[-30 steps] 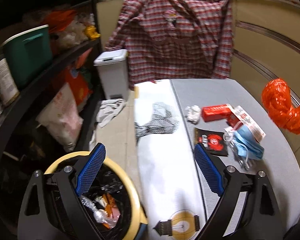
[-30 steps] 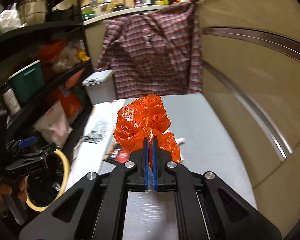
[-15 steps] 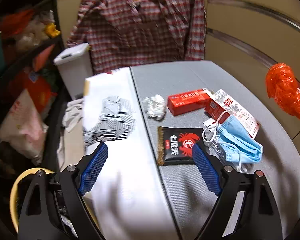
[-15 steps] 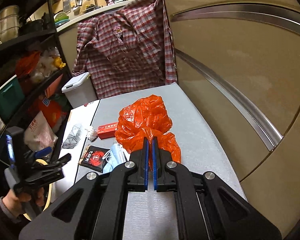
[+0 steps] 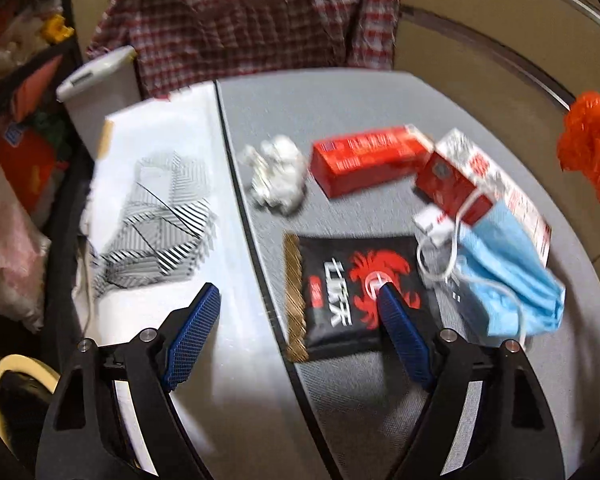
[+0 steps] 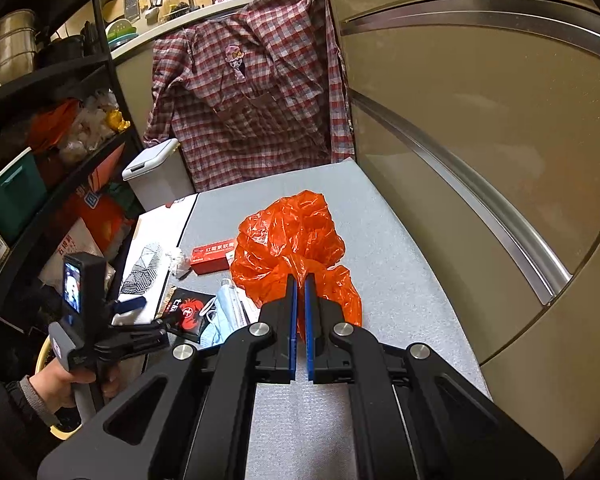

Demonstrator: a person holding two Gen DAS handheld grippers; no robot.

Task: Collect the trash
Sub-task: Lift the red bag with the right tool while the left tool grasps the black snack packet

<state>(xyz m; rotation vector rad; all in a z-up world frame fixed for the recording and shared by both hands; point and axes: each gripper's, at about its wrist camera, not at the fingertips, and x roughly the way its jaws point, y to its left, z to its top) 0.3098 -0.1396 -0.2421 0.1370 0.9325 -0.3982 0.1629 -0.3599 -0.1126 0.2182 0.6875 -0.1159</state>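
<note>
A: Counter (image 5: 340, 92), grey top, w/ white printed sheet (image 5: 156, 184) along its left side. Trash on it, pls list.

B: Item 1: black snack packet (image 5: 340, 292), red crab logo, flat, nearest the left gripper (image 5: 296, 300). Item 2: crumpled white tissue (image 5: 276, 176), just beyond packet, near sheet edge. Item 3: long red box (image 5: 364, 160), beside tissue. Item 4: red-and-white carton (image 5: 460, 176), touching the red box's right end. Item 5: blue face mask (image 5: 508, 264), overlapping the carton, ear loops loose.

A: Left gripper status?

B: Fingers well apart, have just been closing a bit; nothing pinched. One blue pad over the packet's right part, the other over the white sheet. Contact w/ packet: can't tell, pic blurred.

A: Right gripper (image 6: 300, 284)?

B: Fingers together, clamped on orange plastic bag (image 6: 292, 240), bunched, held above the counter right of the other items.

A: Bin?

B: Yellow-rimmed bin (image 5: 16, 368), black liner, on floor at left, below counter edge. Small white lidded bin (image 6: 156, 176) farther back, by plaid shirt (image 6: 244, 100).
</note>
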